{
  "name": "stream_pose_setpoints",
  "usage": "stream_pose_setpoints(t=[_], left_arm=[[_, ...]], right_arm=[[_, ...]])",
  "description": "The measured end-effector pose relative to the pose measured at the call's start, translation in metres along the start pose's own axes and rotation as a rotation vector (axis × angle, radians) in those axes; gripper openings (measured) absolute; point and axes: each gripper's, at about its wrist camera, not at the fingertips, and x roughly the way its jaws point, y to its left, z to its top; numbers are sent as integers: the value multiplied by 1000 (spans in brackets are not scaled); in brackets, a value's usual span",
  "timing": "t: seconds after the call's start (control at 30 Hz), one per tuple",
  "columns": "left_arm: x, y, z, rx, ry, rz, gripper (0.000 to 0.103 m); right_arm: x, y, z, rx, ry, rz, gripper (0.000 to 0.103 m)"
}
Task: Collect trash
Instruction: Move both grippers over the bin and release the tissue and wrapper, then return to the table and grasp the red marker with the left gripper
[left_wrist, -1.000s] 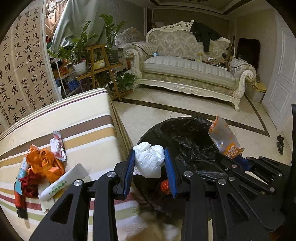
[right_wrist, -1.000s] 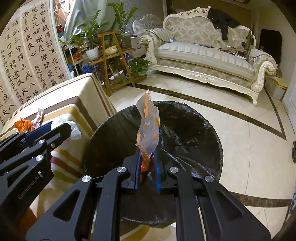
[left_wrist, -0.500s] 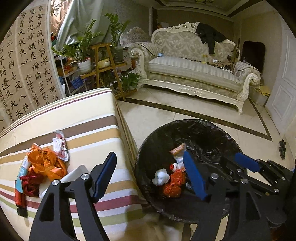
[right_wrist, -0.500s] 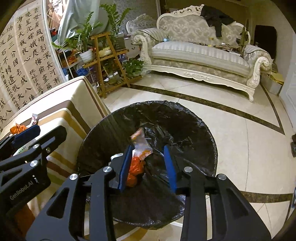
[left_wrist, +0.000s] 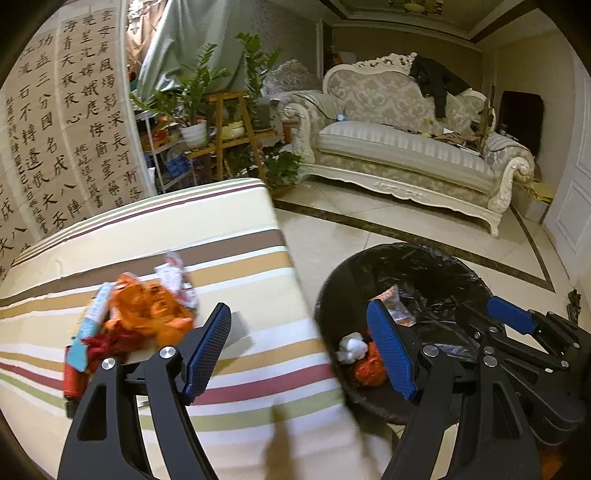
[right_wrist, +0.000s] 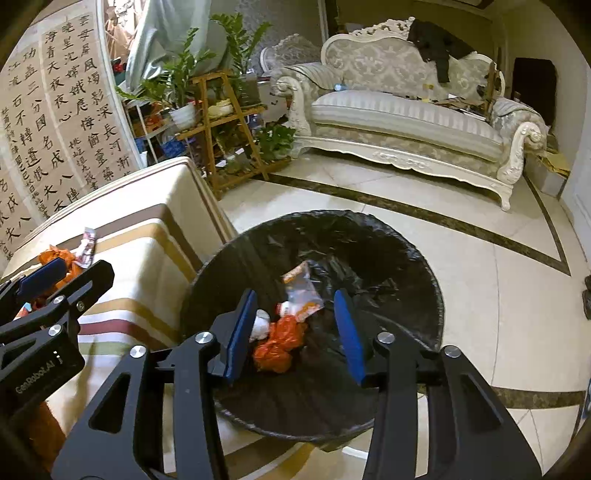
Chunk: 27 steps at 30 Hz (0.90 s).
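Orange bag (left_wrist: 147, 310), table's (left_wrist: 236, 236) left edge: light, soft, crinkly, pinch bunched middle; left gripper (left_wrist: 299, 350) spread, empty; right gripper (right_wrist: 295, 332) opening, empty, over bin (right_wrist: 424, 266).

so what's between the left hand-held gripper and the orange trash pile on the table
Nothing: in the left wrist view only bare striped tablecloth separates the open, empty left hand-held gripper from the orange trash pile.

Saw black bin liner (right_wrist: 388, 236); orange bag (right_wrist: 279, 341), white wad (right_wrist: 260, 325) inside. My tool pads (right_wrist: 240, 332) were blue, arms black. Desk cloth (left_wrist: 240, 258) cream with brown, tan, maroon, green stripes. Orange wrappers (left_wrist: 147, 314) on it.
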Motion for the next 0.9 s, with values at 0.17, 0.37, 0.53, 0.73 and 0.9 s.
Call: stream_pose_setpoints(t=[0.17,0.37,0.53,0.73,0.9], left_arm=[[-12,27,-9,-34,1,51,74],[-25,67,-23,-96,11,120,74],[-38,103,-36,-148,15,174,74],[-43,137,-49,-207,39,225,74],[-39,160,-58,-254,69,246,74]], right_arm=[[-6,25,-1,-38,-7,37,46],[-11,59,-5,-90,-3,93,46],[-12,87,-8,-136,7,132,46],[-14,120,-13,-188,23,171,46],[-14,137,-15,-218,29,184,46]])
